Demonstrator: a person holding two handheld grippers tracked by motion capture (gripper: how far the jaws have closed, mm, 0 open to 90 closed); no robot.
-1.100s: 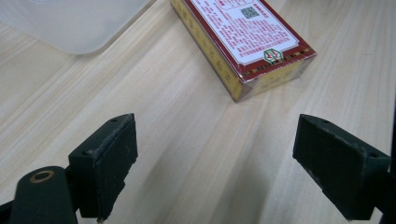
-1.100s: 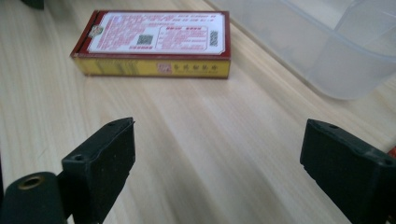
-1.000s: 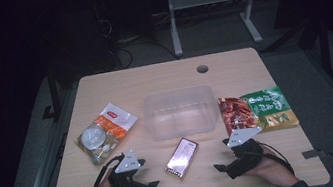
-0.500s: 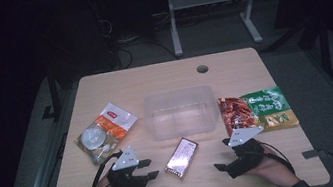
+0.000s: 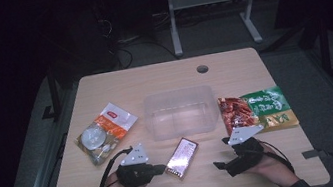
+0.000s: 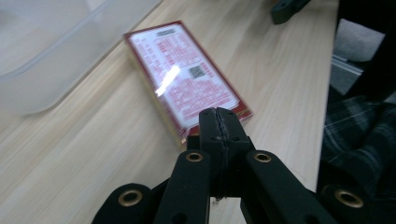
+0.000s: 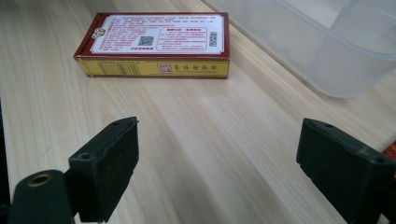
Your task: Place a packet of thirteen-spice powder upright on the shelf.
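A flat red and white box (image 5: 182, 157) with a yellow side lies on the wooden table (image 5: 152, 83), in front of a clear plastic tub (image 5: 180, 111). My left gripper (image 5: 162, 166) sits just left of the box, pointing at it. Its jaws have just been closing and now meet with nothing between them, their tips over the box's near corner (image 6: 187, 79) in the left gripper view. My right gripper (image 5: 222, 154) rests right of the box, jaws wide apart and empty (image 7: 219, 163). The box (image 7: 156, 42) lies ahead of it.
An orange and white snack packet (image 5: 105, 133) lies at the left of the table. A red and green packet (image 5: 255, 109) lies at the right, beside the tub (image 7: 327, 42). A round cable hole (image 5: 202, 69) is near the far edge.
The left gripper's jaws have gone from open to shut, and that hand has edged up and toward the box. The right gripper and the box have not moved.
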